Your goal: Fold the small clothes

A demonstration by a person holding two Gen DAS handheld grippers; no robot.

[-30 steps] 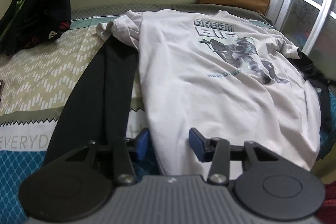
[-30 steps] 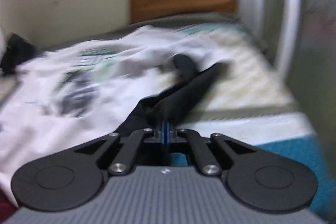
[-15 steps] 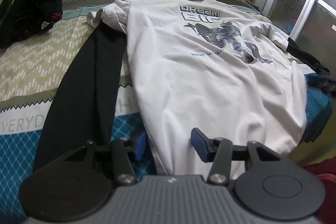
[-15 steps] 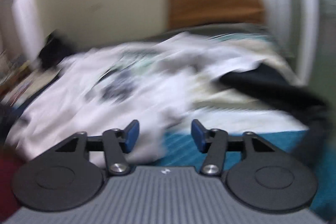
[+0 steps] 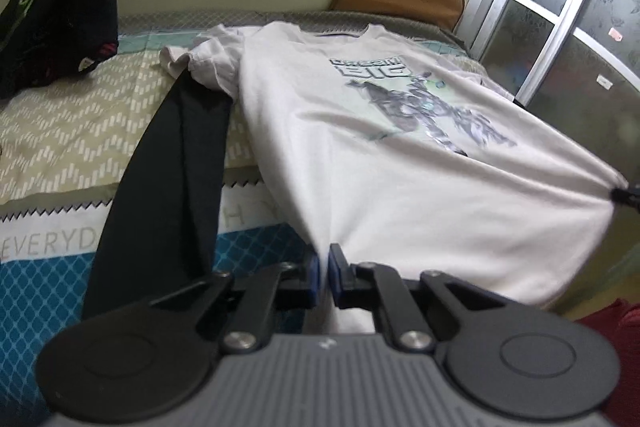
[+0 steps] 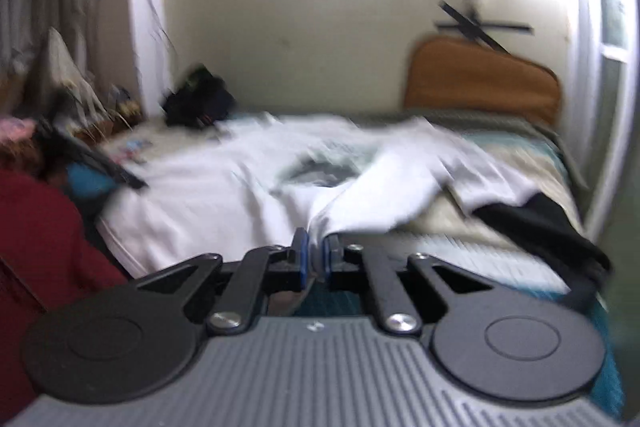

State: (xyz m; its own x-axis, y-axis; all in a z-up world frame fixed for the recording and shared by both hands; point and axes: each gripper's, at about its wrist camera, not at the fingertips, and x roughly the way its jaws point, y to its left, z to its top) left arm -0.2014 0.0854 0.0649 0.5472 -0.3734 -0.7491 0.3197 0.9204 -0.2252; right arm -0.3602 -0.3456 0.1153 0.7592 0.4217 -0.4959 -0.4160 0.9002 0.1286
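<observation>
Lying spread on the bed (image 5: 80,131): white T-shirt (image 5: 400,155), hem stretched taut. Left gripper (image 5: 324,267), jaws just closed, pinching the hem's near corner. Right gripper (image 6: 315,255), jaws just closed, clamping the hem's opposite corner, cloth bunching between blue pads (image 6: 302,259).

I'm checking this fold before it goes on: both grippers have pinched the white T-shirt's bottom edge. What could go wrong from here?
1. The left gripper and right gripper each pinch only a little of the white T-shirt's hem, so the cloth may slip out.
2. The black garment lies under the shirt's sleeve and may drag along.
3. The crumpled left sleeve may fold in uneven.
</observation>
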